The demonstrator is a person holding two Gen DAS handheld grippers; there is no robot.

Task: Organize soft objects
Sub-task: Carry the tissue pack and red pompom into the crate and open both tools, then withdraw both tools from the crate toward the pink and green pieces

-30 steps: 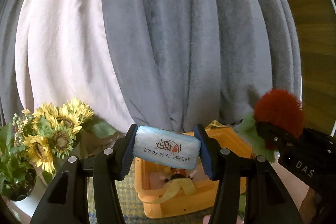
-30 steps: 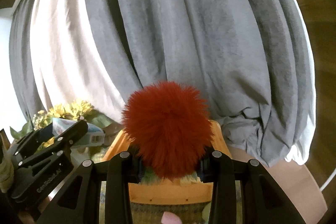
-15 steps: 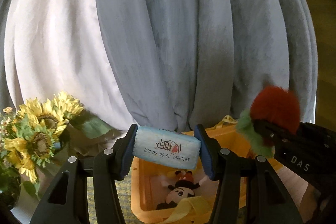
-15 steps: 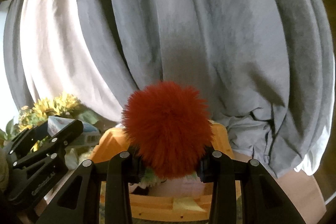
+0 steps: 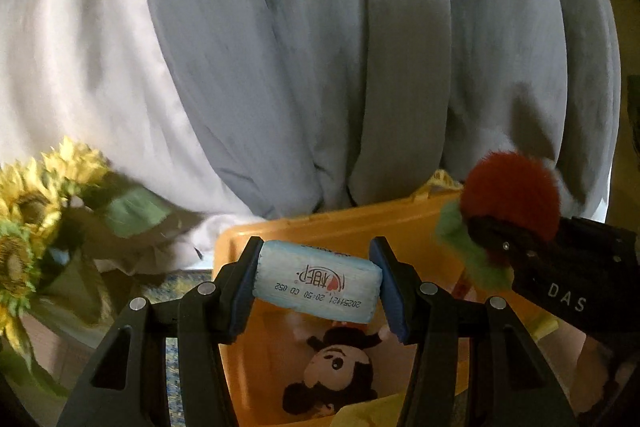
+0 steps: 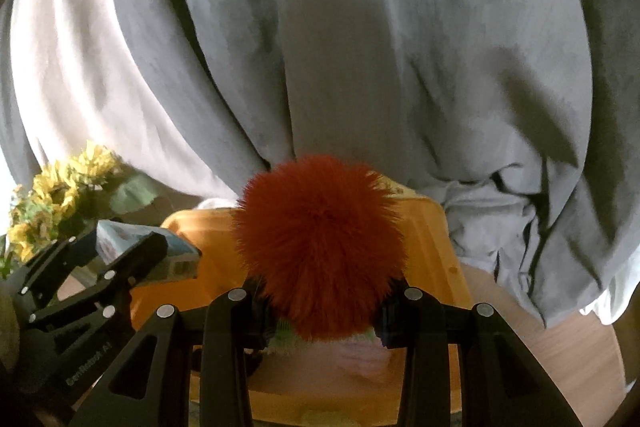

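Note:
My left gripper is shut on a pale blue tissue pack and holds it over the near left part of an orange bin. A black and white plush doll lies inside the bin. My right gripper is shut on a red fluffy ball toy with a green base, above the same bin. The red toy also shows in the left wrist view, to the right. The left gripper with its pack shows in the right wrist view, at the left.
Grey and white curtains hang right behind the bin. A sunflower bunch stands to the left. A wooden surface lies to the right of the bin. A woven mat lies under the bin.
Both grippers have moved forward and tilted down over the orange bin. The bin interior and the plush doll have come into fuller view. Both grips are unchanged.

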